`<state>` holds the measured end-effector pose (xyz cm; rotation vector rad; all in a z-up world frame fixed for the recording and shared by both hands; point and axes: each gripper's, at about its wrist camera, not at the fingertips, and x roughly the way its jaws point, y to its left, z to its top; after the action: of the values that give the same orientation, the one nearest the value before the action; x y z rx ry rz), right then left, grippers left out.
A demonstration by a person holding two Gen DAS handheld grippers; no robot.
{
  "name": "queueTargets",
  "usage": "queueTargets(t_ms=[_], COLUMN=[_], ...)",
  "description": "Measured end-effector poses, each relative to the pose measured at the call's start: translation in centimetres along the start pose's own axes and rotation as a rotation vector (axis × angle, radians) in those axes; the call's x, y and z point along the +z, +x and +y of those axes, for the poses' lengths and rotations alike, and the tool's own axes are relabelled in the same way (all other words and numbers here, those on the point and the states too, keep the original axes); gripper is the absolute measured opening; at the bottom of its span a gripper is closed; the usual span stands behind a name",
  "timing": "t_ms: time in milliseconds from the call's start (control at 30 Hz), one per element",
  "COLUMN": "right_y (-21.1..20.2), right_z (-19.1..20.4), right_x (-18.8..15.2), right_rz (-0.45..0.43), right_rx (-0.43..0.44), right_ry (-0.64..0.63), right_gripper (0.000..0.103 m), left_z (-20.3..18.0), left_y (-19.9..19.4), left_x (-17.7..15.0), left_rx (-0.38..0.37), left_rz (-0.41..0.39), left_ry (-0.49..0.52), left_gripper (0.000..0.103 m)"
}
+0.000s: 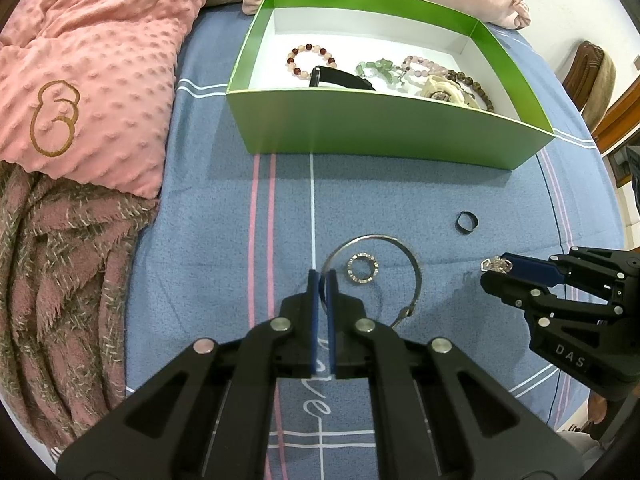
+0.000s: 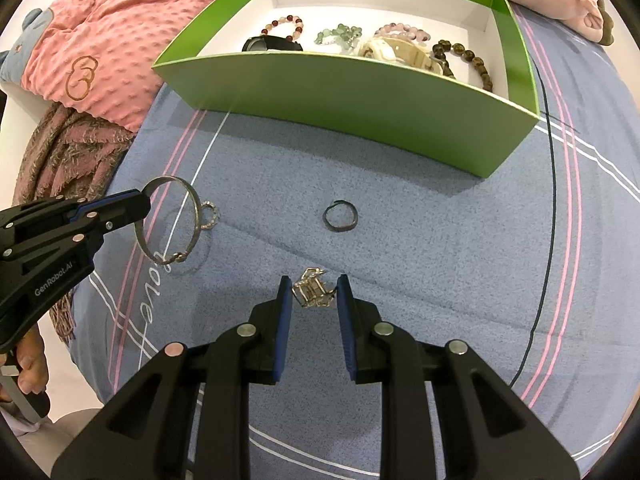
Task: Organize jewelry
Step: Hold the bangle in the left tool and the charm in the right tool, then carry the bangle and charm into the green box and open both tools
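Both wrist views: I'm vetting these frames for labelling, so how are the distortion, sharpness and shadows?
Left wrist view: strong fisheye bend, the green cardboard box bows outward, corners go black; focus is sharp, and the box casts a soft shadow on the blue striped bedsheet. Right wrist view: same bend; the thin silver bangle shows crisply with a faint shadow beneath.

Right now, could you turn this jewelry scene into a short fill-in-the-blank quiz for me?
1. The left gripper is shut on the silver ___.
2. The box holding the bead bracelets is ___ in colour.
3. The dark ring lies on the ___ bedsheet.

Missing words: bangle; green; blue
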<state>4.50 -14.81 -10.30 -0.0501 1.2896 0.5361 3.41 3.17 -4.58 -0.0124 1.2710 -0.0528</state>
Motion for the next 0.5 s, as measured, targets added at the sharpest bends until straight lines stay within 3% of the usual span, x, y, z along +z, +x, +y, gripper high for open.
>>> queueTargets(t_ms=[500], right_y=[0.33], right_z=[-0.03], right_x=[-0.01], right_rz=[0.009], right_rx=[0.006], right_ry=[-0.004], right_gripper=[0.023], left_z=[-0.23], left_y=[0.45], left_x=[0.04], left_rx=[-0.005], left_rz=[0.013], left_ry=[-0.004], left_gripper=[0.004])
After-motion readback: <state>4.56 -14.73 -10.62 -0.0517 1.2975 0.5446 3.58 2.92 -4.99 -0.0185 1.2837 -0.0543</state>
